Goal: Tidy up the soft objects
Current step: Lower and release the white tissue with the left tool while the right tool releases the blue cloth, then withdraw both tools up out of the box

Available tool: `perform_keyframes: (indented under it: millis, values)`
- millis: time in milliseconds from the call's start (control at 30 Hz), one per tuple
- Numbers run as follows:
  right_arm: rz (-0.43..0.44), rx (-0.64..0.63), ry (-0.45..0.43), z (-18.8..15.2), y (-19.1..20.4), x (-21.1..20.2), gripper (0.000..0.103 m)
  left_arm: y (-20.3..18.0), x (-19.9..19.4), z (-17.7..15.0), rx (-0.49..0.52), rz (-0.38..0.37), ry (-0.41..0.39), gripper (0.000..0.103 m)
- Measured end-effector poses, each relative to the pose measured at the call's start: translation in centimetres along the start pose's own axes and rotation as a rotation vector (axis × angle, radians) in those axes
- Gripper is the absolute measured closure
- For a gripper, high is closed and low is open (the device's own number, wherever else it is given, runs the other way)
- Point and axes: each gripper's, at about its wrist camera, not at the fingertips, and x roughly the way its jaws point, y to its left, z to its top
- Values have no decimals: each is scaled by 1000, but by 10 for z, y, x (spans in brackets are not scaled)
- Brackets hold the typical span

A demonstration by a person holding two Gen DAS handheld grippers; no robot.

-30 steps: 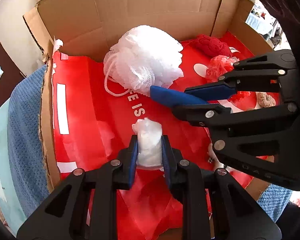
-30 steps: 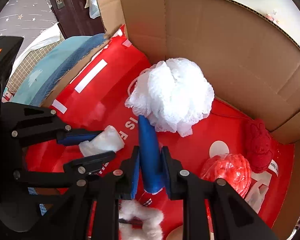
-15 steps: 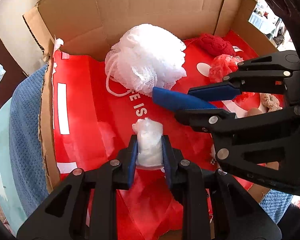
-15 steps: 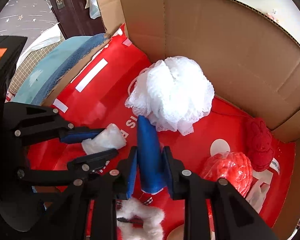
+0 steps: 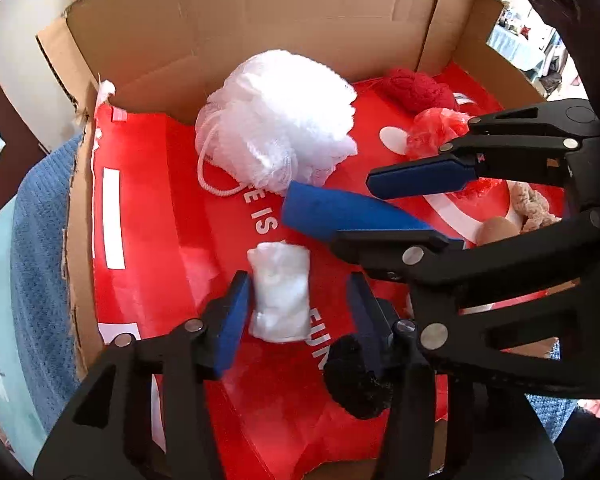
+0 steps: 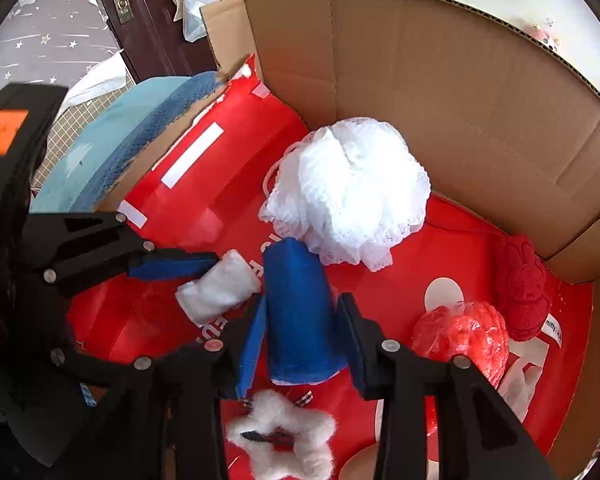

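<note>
1. Left wrist view: left gripper [image 5: 296, 302] spread wide, white wad [image 5: 280, 292] lying loose between the pads on the red liner [image 5: 140, 208], touching the left pad or very nearly, clear gap on the other side. Nothing gripped.
2. Right wrist view: right gripper [image 6: 302, 332] parted too, blue roll [image 6: 300, 316] lying in the gap on the liner, not squeezed, pointing toward the white mesh pouf [image 6: 348, 192] and near-touching its frilly edge.
3. Looks like the let-go part of a placement, both pieces set down side by side in the cardboard box [image 6: 460, 80].
4. Best way out, probably: lift straight up and back along the finger line, no sideways swing. Soft stuff clings to rubber pads, so any drag could roll the wad or tip the roll.
5. Worth keeping the pads clear of the fluffy white ring [image 6: 284, 436] right under the right gripper, and the black fuzzy lump [image 5: 356, 380] by the left one's right finger. Easy to snag either.
6. Grippers sit close together, so pulling one out first seems safer than both at once.
7. Red crinkly bundle [image 6: 464, 340] and red knit toy [image 6: 524, 284] off toward the box's right side, well clear, no need to touch.
</note>
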Motion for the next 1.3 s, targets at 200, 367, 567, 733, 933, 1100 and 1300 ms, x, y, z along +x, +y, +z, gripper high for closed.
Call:
perform_keyframes:
  millis: [200,367,567,733,933,1100,1300]
  values:
    - [-6,5,-2,-3,-3,-5,61,-7,-1,-2,11,13,-5,51]
    - [-6,2,-9,-4,1,-8,55,-9,-6,-6,2,9,-21,50]
    - [2,15,-42,-8,3,-25,52,-8,-21,-13,-19,5,-51,46]
    - [5,45,-108,-17,-3,-57,44,-3,-41,-21,-49,10,-120,33]
    - [-12,105,-224,-35,-12,-102,22,-4,-70,-36,-121,-24,-250,26]
    - [-100,128,-327,-59,-15,-135,4,-20,-89,-36,-146,10,-394,21]
    - [-205,172,-473,-93,-16,-158,0,-41,-101,-37,-204,50,-559,10]
